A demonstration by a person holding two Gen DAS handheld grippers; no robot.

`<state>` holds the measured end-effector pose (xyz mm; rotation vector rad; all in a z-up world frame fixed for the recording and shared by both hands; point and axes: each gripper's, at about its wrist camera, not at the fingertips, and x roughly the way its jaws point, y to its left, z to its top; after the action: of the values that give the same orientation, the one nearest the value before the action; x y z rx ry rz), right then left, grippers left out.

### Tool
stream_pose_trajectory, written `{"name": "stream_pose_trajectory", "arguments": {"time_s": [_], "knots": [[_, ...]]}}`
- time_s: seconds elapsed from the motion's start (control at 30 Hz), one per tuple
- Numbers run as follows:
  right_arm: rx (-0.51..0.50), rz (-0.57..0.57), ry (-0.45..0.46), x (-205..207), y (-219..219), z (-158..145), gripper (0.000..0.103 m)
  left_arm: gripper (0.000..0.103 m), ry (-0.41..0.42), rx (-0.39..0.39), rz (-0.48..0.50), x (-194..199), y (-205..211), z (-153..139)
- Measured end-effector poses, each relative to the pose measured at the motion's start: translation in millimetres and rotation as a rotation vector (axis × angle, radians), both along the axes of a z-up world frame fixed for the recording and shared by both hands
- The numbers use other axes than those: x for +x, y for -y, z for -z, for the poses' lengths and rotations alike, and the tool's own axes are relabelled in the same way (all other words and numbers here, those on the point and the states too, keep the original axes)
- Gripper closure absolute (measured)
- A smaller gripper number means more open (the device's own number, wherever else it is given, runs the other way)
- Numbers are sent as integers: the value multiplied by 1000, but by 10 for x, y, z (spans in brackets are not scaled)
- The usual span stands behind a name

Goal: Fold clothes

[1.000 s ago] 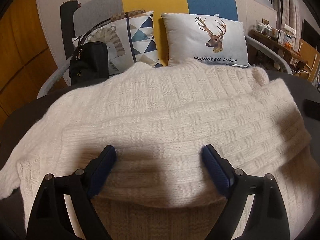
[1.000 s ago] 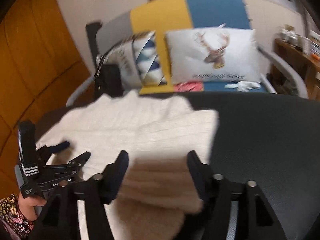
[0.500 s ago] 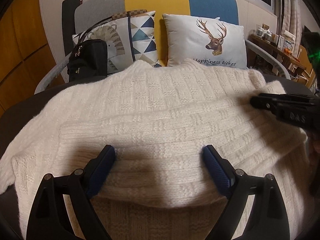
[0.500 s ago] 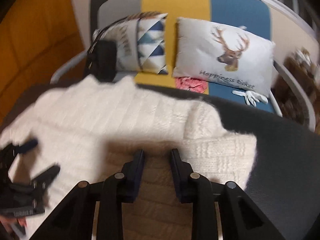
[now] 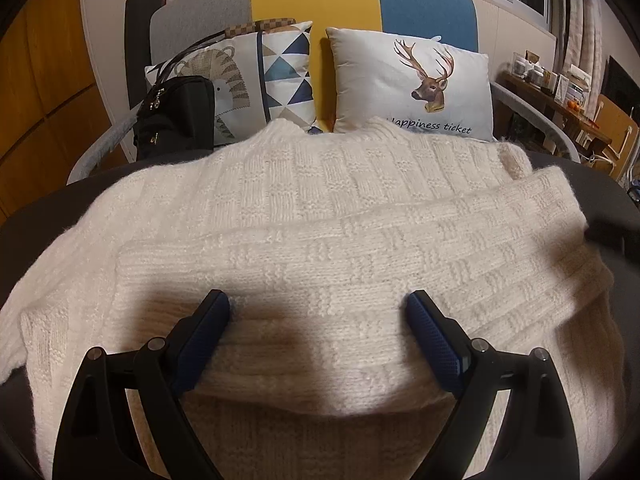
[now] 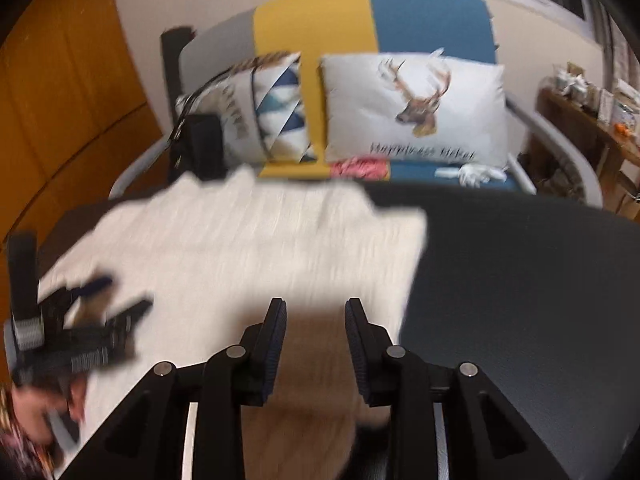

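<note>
A cream knitted sweater (image 5: 320,220) lies spread on a dark table (image 6: 520,280), with one layer folded across its front. My left gripper (image 5: 318,312) stands wide open over the near edge of that fold, and its blue pads (image 5: 432,340) flank a hump of knit without squeezing it. The right wrist view is blurred. It shows the sweater (image 6: 240,240) and the left gripper (image 6: 120,294) at the far left. My right gripper (image 6: 316,308) hovers over the sweater's near right part. Its jaws are opening, with shadowed knit seen between them and no pad pressing on it.
Behind the table stands a grey, yellow and blue sofa (image 5: 312,4) with a deer cushion (image 5: 416,88), a patterned cushion (image 5: 280,76) and a black bag (image 5: 176,116). A cluttered wooden shelf (image 5: 560,92) is at the right. A person's hand (image 6: 44,412) holds the left gripper. Bare tabletop lies right of the sweater.
The right gripper reached in over the sweater's right side with narrowed jaws, then drew back out of the left view, and its jaws stand wider now. The left gripper stayed put.
</note>
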<state>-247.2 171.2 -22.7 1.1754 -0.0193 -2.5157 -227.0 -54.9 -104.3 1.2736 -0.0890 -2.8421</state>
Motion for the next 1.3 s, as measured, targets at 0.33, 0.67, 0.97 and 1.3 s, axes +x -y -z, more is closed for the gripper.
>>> {"name": "stream_pose_trajectory", "arguments": {"time_s": [0.33, 0.67, 0.97, 1.3], "knots": [[133, -17, -53, 207, 65, 226, 70, 10, -2, -8, -1, -4, -7, 12], [82, 5, -44, 178, 428, -273, 64, 10, -5, -9, -1, 11, -2, 27], [53, 72, -7, 63, 874, 172, 62, 10, -7, -4, -3, 15, -8, 40], [114, 79, -41, 72, 970, 203, 61, 10, 4, 16, 6, 24, 47, -24]]}}
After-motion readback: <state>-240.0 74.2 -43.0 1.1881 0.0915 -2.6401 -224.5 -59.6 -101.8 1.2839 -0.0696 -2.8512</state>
